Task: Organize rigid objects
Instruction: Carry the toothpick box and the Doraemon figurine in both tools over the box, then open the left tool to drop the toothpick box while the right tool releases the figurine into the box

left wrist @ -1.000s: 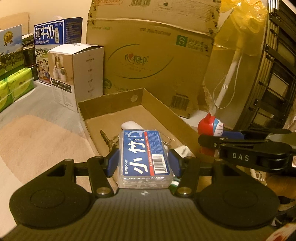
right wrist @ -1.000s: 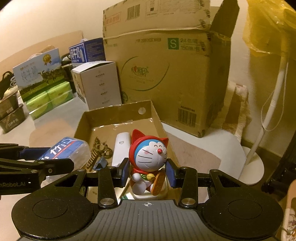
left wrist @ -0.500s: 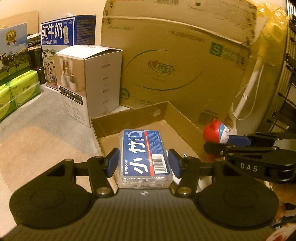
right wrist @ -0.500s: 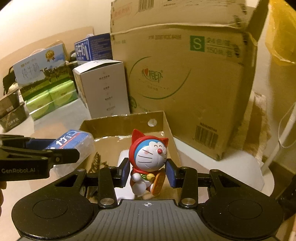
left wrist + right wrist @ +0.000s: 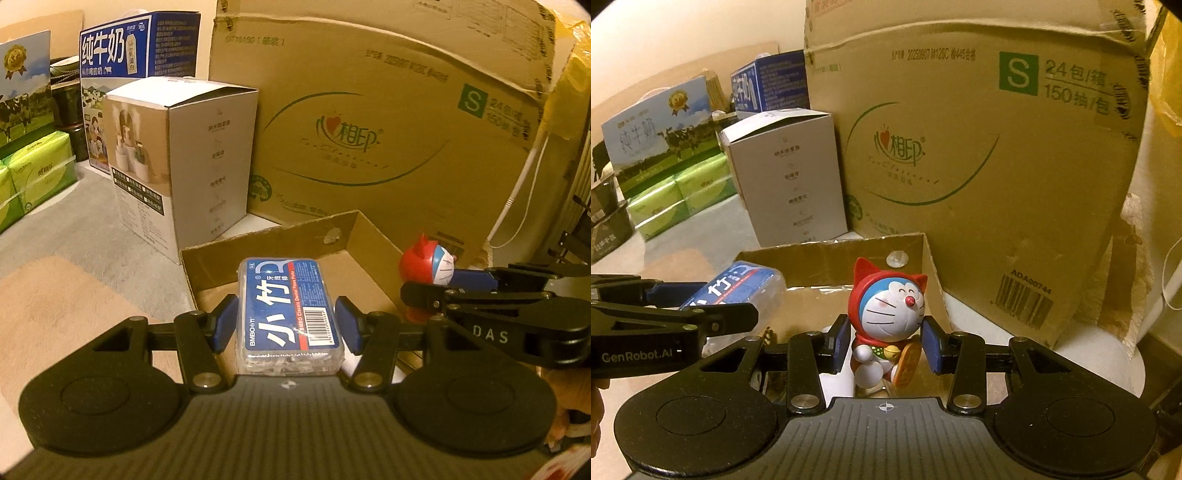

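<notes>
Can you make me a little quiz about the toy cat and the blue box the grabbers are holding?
1. True or false: the left gripper holds the floss pick box between its jaws.
2. What does the right gripper hold? A) a milk carton B) the red-hooded cat figurine C) a green tissue pack
3. Fill in: behind both grippers lies an open, shallow ____ tray.

Key: 1 true; 2 B; 3 cardboard.
</notes>
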Motion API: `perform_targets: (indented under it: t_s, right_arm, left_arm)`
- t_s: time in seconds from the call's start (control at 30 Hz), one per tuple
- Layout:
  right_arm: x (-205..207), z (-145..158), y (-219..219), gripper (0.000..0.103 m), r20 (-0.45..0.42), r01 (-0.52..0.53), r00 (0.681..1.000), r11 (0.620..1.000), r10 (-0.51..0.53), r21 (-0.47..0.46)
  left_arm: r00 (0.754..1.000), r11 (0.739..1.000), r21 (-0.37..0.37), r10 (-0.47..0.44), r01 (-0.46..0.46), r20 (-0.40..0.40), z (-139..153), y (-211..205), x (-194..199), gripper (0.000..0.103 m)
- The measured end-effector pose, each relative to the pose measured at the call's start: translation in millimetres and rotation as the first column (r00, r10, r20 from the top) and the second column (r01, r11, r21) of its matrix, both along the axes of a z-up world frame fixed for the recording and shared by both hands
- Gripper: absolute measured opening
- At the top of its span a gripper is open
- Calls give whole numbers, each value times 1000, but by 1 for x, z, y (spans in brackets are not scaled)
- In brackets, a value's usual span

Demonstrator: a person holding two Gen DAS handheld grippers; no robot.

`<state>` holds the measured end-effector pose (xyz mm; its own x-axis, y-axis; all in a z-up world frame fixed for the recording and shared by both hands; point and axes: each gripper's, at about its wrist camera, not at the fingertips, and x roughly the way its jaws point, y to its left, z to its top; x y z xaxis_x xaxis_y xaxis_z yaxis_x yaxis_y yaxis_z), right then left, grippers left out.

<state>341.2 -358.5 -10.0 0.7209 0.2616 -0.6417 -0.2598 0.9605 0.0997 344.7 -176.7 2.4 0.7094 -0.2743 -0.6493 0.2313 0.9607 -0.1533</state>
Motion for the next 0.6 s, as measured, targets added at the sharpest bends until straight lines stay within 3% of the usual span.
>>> perform_targets:
  t_s: [0.2, 0.27, 0.6]
  right_arm:
    - [3, -2, 1, 42, -3, 1, 1000, 1000, -1, 0]
    - [3, -2, 0, 42, -4, 4, 1000, 1000, -4, -1]
    - [5, 0, 1, 42, -7, 10, 1000, 1000, -10, -7]
  left_arm:
    - [1000, 1000, 2, 9, -9, -1, 1, 1, 11, 54]
    - [1000, 1000, 16, 21, -21, 21, 3, 3, 11, 65]
    - [998, 998, 32, 46, -47, 31, 7, 19, -2, 65]
